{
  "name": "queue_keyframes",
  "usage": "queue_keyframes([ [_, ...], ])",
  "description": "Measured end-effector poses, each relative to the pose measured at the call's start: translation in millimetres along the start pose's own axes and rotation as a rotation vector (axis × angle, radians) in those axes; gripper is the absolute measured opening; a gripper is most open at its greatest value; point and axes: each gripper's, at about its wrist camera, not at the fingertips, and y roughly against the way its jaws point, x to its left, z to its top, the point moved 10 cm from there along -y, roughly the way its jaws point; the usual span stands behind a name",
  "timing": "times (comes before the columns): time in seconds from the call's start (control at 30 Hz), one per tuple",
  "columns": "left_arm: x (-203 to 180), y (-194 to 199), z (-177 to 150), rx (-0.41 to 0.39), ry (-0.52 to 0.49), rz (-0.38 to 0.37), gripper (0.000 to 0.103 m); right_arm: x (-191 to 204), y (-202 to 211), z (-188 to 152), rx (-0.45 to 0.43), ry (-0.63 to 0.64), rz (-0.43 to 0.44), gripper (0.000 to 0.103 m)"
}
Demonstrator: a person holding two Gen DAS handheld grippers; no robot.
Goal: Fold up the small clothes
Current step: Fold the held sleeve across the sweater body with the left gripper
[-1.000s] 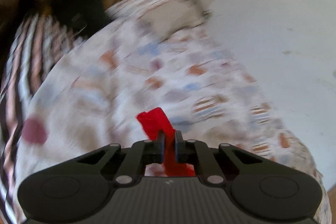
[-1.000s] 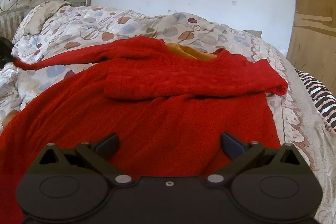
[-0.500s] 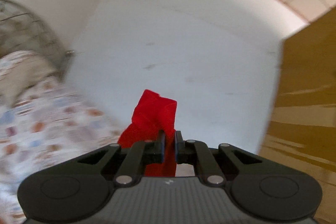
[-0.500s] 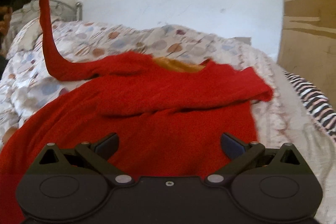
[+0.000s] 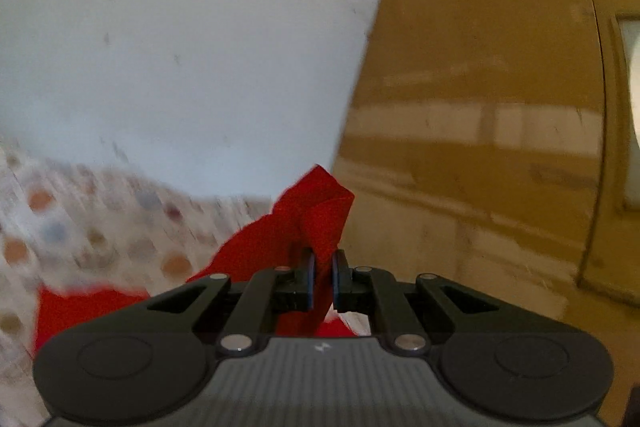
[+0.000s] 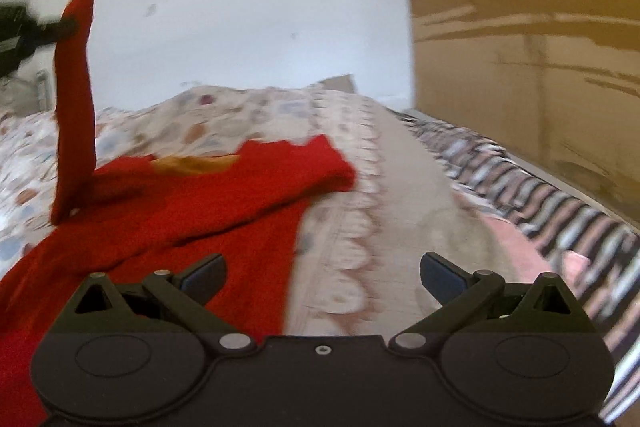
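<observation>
Sweater: a red knit sweater [image 6: 168, 223] lies spread on the patterned quilt [image 6: 280, 111], with an orange-yellow lining showing at its collar.
Raised sleeve: one sleeve [image 6: 74, 99] stands nearly upright above the quilt, its cuff held up in the air.
Left gripper: the left gripper [image 5: 322, 277] has its fingers pressed together on the red cuff, which bunches above the tips.
Right gripper: the right gripper [image 6: 322, 273] has its fingers spread wide and holds nothing, hovering over the sweater's edge on the quilt.
Hard to see: both views are motion-blurred; the sweater's lower hem is cut off behind the right gripper's body.
Beside quilt: a striped cloth [image 6: 540, 203] lies along its far side.
</observation>
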Motion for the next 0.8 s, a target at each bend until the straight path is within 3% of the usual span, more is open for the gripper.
queue_keyframes([
  [0.2, -16, -20, -71, 0.185, 0.020, -0.051, 0.008, -33, 5, -5, 0.019, -0.023, -0.064, 0.103],
  [0.37, -18, -8, -103, 0.277, 0.058, -0.061, 0.010, -39, 4, -5, 0.017, -0.030, -0.077, 0.103],
  [0.47, -19, -3, -100, 0.306, 0.047, -0.063, 0.040, -33, 2, -6, 0.022, -0.032, -0.066, 0.103],
  [0.53, -20, 3, -96, 0.301, 0.031, -0.046, 0.071, -25, -1, -7, 0.026, -0.029, -0.049, 0.103],
  [0.67, -14, 22, -81, 0.315, 0.012, 0.004, 0.090, -8, -2, -4, 0.018, -0.021, -0.003, 0.103],
  [0.8, 22, 47, -64, 0.358, -0.035, 0.197, 0.102, 9, -2, -3, 0.016, -0.015, 0.047, 0.103],
])
